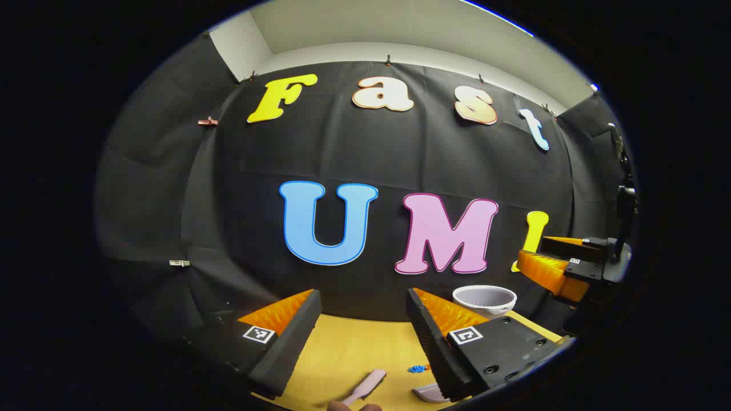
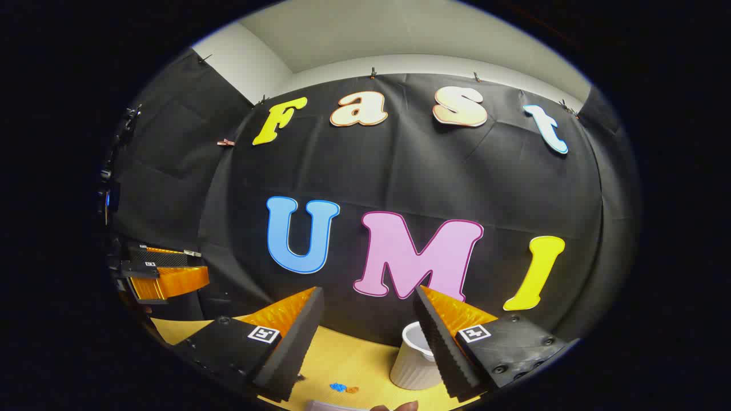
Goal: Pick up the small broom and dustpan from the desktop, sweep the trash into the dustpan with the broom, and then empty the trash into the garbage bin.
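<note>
Both tools, left tool [image 1: 362, 319] and right tool [image 2: 368, 337], are hovering wide open and empty above the yellow table [image 1: 348, 348], leaving pink plastic broom handle [image 1: 365, 386], blue trash scraps [image 1: 418, 369] and white ribbed garbage bin [image 2: 412, 365] untouched.

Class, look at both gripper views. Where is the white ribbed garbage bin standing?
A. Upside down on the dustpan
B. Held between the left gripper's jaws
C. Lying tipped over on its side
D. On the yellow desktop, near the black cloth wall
D. The garbage bin stands upright with its open mouth up on the yellow desktop, close to the black cloth wall; the left gripper view shows its rim there too.
</note>
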Available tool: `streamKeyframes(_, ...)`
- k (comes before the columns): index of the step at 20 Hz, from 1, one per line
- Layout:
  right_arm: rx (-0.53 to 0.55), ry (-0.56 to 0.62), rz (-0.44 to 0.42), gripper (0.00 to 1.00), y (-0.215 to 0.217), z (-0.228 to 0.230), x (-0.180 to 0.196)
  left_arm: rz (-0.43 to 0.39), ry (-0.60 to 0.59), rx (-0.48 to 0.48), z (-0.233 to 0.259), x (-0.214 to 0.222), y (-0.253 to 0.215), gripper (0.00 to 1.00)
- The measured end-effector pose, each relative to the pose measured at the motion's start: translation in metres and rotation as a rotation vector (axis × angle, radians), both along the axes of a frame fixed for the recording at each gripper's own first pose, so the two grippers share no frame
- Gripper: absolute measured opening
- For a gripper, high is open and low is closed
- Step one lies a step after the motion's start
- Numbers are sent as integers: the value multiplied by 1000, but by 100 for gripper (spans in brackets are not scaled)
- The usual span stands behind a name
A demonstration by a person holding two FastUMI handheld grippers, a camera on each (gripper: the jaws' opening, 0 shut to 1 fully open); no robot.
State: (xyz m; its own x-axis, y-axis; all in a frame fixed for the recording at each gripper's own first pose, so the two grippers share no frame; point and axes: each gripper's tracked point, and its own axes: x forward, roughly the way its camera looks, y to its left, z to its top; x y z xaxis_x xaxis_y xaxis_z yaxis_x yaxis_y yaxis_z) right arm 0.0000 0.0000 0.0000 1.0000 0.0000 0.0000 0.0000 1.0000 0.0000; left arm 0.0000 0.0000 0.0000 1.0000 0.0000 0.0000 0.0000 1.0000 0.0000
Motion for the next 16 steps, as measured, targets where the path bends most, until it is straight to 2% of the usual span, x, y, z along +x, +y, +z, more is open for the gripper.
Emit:
streamKeyframes(1,-6,0,3,97,1,0,0,8,-2,-4,2,1,2,95)
streamKeyframes(2,-7,1,5,93,0,-1,1,12,1,-5,-1,1,5,95)
streamKeyframes(4,3,8,9,93,2,-4,2,21,1,-11,-3,1,7,95)
streamKeyframes(5,8,11,7,97,1,-5,2,19,-3,-18,-1,2,7,95)
streamKeyframes(6,10,13,4,97,0,-6,2,18,-5,-20,-2,1,5,95)
streamKeyframes(7,10,15,0,93,-1,-7,1,20,-9,-18,-1,2,6,95)
streamKeyframes(8,12,19,-2,97,-2,-9,2,19,-11,-17,-2,3,5,95)
streamKeyframes(9,16,23,-3,93,-3,-10,2,13,-11,-15,0,3,3,95)
streamKeyframes(10,20,25,-4,93,-3,-12,2,5,-11,-14,-2,3,1,95)
streamKeyframes(11,20,24,-7,97,-5,-11,2,1,-14,-15,-1,3,-1,95)
streamKeyframes(16,-16,23,-4,97,-5,-13,0,-20,-21,-16,1,2,-8,95)
